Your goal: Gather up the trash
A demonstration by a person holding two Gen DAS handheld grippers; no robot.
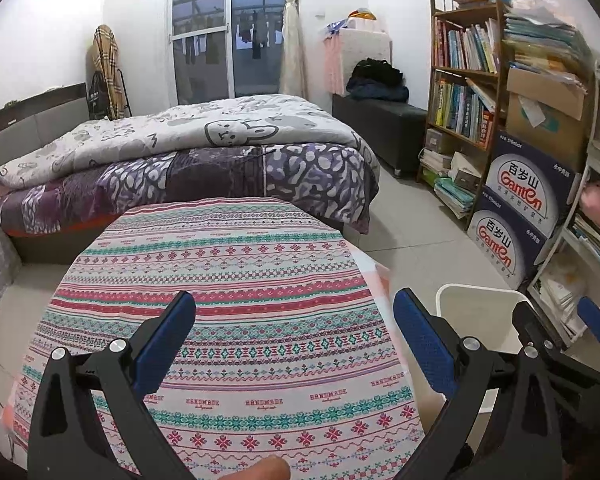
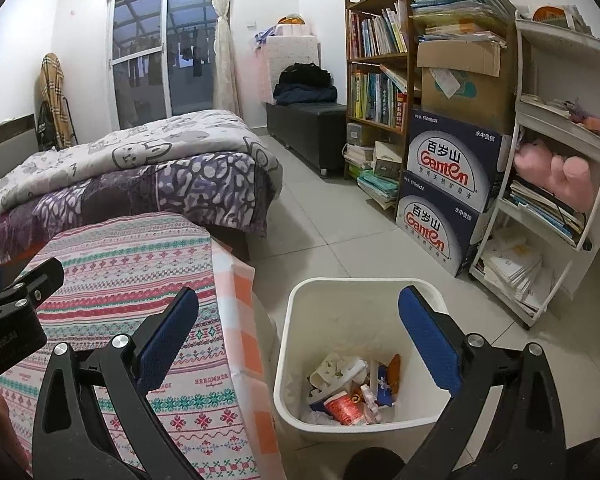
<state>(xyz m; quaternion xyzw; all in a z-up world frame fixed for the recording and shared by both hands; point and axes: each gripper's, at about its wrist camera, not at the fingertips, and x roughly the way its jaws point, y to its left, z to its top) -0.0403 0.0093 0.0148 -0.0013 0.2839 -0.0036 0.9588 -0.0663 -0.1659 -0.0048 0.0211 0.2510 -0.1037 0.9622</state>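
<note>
White plastic forms the bin (image 2: 300, 360) beneath the spread, empty right tongs (image 2: 297, 332), with wrappers and other trash (image 2: 352, 388) piled at its bottom. The left tongs (image 1: 293, 334), also spread and empty, hang over the patterned cloth-covered surface (image 1: 227, 272), the bin just to their right.

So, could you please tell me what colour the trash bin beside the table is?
The trash bin is white, shown best in the right wrist view.
</note>
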